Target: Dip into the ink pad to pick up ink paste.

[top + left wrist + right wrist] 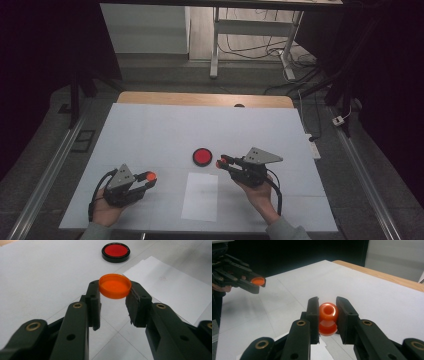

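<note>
My left gripper [146, 180] clamps an orange cap [115, 286], hollow side up, near-left of the red disc [202, 156]. My right gripper [223, 162] pinches a small orange bottle [328, 318] just right of that disc; its gripper view shows the open mouth. White paper [200, 196] lies nearer me than the disc.

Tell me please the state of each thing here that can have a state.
left gripper: shut on the orange cap, held above the table, open side up.
right gripper: shut on the orange stamp body, its hole facing the camera.
red ink pad: uncovered, flat on the table.
white paper sheet: flat, unfolded.
</note>
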Action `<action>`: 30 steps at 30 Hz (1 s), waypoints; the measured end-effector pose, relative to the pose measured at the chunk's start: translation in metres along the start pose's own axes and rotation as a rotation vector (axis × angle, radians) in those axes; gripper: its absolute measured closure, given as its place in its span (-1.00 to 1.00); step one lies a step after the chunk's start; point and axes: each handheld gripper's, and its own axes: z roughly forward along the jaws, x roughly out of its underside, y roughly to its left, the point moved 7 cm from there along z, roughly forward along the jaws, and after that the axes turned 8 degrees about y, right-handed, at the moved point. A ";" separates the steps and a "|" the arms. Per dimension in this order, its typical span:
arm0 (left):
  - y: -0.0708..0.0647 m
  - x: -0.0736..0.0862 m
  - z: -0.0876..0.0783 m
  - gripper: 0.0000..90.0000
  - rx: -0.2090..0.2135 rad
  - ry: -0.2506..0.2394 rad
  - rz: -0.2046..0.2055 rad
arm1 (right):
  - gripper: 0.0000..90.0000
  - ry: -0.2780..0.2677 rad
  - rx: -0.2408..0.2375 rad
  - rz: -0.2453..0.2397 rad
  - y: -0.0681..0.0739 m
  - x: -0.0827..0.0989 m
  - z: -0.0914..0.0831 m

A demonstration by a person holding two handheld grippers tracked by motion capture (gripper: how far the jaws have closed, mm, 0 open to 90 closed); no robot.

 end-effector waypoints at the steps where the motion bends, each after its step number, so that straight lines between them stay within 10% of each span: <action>1: 0.000 0.000 0.000 0.45 -0.001 0.000 0.000 | 0.62 0.001 0.000 0.003 0.000 0.000 0.001; 30: 0.000 -0.001 0.002 0.45 -0.004 -0.002 0.002 | 0.62 0.051 0.018 -0.006 -0.007 -0.002 0.033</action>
